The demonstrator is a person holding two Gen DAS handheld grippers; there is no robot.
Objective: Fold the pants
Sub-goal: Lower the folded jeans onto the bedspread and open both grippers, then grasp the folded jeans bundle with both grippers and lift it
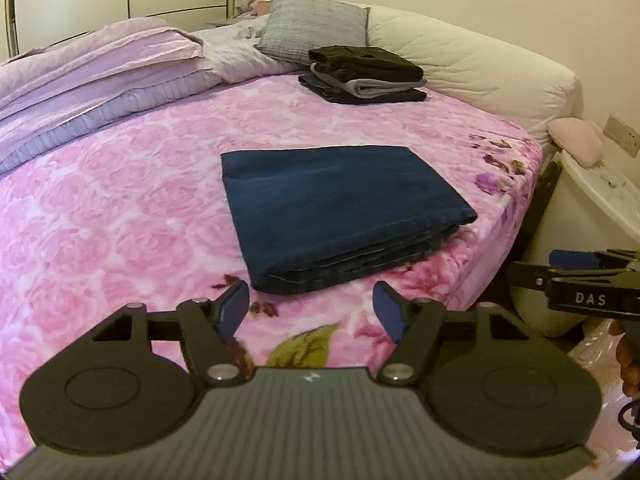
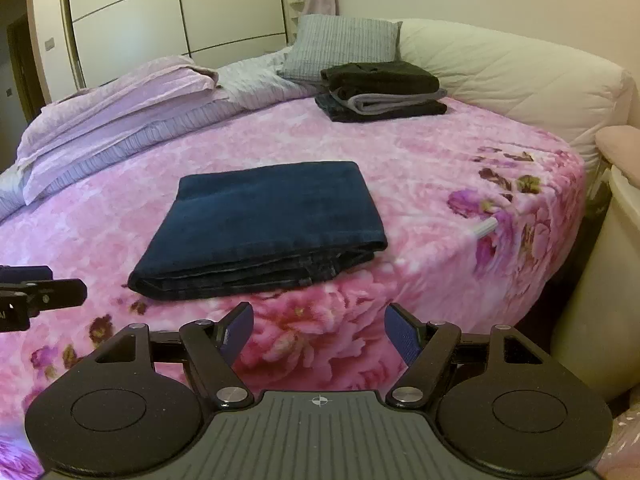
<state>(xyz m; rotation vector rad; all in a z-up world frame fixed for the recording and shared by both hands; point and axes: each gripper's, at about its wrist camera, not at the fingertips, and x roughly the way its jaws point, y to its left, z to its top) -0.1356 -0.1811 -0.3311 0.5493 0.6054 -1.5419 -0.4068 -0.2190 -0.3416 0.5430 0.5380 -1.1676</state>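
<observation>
Folded pants (image 1: 340, 216) lying on the bed (image 1: 120, 200) just ahead of the left hand-held gripper (image 1: 310, 312), right hand-held gripper (image 2: 319, 334) alongside, both hovering spread, pinching nothing

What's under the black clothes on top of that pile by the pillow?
Under the black garment lies a folded grey one, then another dark piece on the pink blanket. Anything tucked inside the folds is hidden.

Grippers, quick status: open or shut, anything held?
Left gripper: open, nothing between its pads; folded blue pants lie just ahead.
Right gripper: open, holding nothing.
</observation>
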